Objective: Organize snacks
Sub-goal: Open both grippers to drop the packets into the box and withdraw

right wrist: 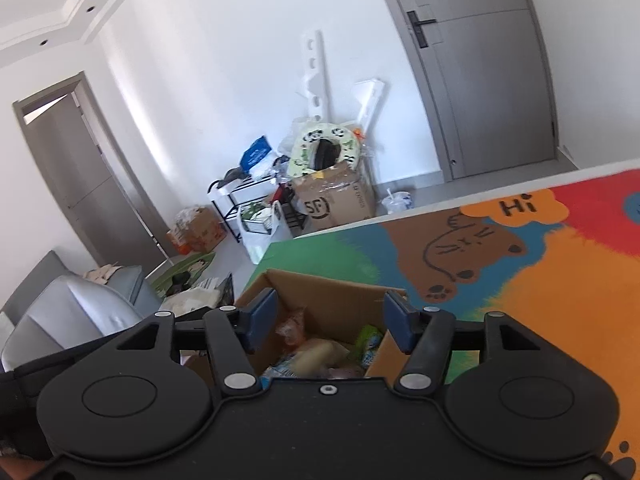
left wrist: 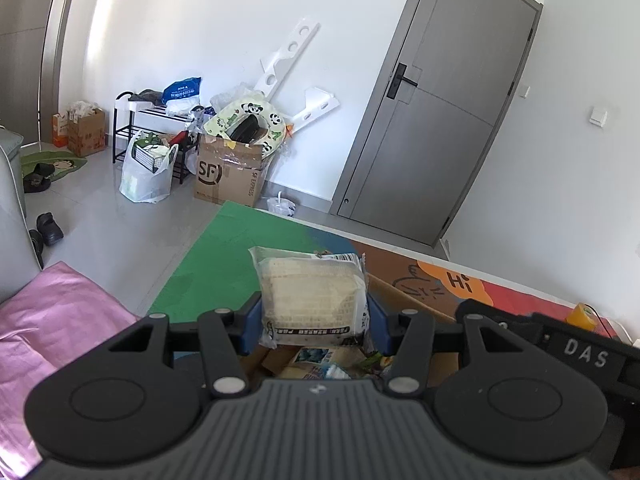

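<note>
My left gripper (left wrist: 314, 322) is shut on a clear packet of pale wafer biscuits (left wrist: 312, 296), held upright above an open cardboard box (left wrist: 404, 300). Several snack packets (left wrist: 320, 360) lie in that box below the held packet. In the right wrist view my right gripper (right wrist: 330, 322) stands open over the same cardboard box (right wrist: 320, 288), with nothing between its blue pads (right wrist: 262, 316). Several wrapped snacks (right wrist: 316, 354) lie in the box beneath it. The box sits on a colourful cartoon mat (right wrist: 560, 280) near its green corner.
The other gripper's black body (left wrist: 560, 340) reaches in at the right of the left wrist view. A yellow bottle (left wrist: 582, 314) stands on the mat behind it. A pink cloth (left wrist: 60, 320) lies to the left. Boxes, bags and a shoe rack (left wrist: 152, 136) crowd the far wall by a grey door (left wrist: 440, 120).
</note>
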